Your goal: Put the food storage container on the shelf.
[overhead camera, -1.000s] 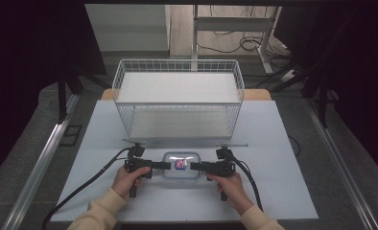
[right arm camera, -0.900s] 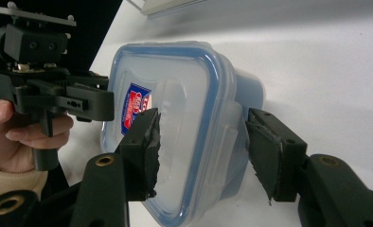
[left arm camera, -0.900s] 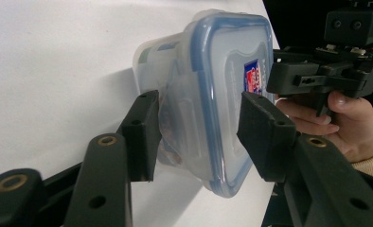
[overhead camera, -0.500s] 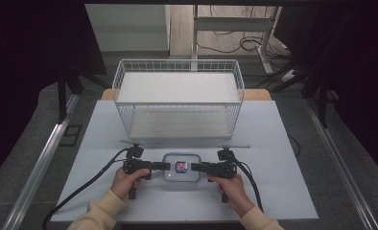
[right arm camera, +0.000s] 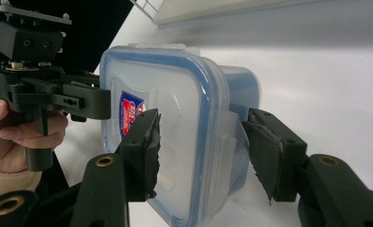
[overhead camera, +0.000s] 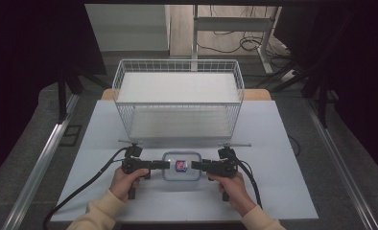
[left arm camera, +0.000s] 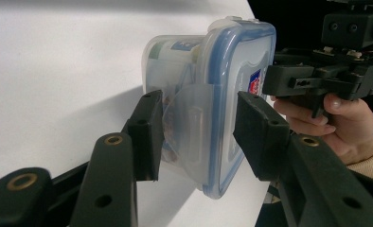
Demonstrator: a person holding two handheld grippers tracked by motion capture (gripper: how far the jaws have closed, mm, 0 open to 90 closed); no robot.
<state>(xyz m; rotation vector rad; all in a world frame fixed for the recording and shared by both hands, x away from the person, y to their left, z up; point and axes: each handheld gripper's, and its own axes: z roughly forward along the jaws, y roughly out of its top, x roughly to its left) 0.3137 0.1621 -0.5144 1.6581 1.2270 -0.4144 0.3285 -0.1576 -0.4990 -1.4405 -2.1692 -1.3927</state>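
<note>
**So, both grippers on the lunch box**

Basically the container [overhead camera: 181, 166] sits just in front of the wire basket [overhead camera: 177, 103]. Left gripper [left arm camera: 196, 135] straddles its side flap, jaws half open and closing; right gripper [right arm camera: 201, 146] clamps the opposite flap. High view shows open table [overhead camera: 283, 143] all around.

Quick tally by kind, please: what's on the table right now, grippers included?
Clear container with blue-rimmed lid: 1
White wire basket: 1
Grippers: 2, left gripper and right gripper, one at each side latch of the container
Total: 4
</note>
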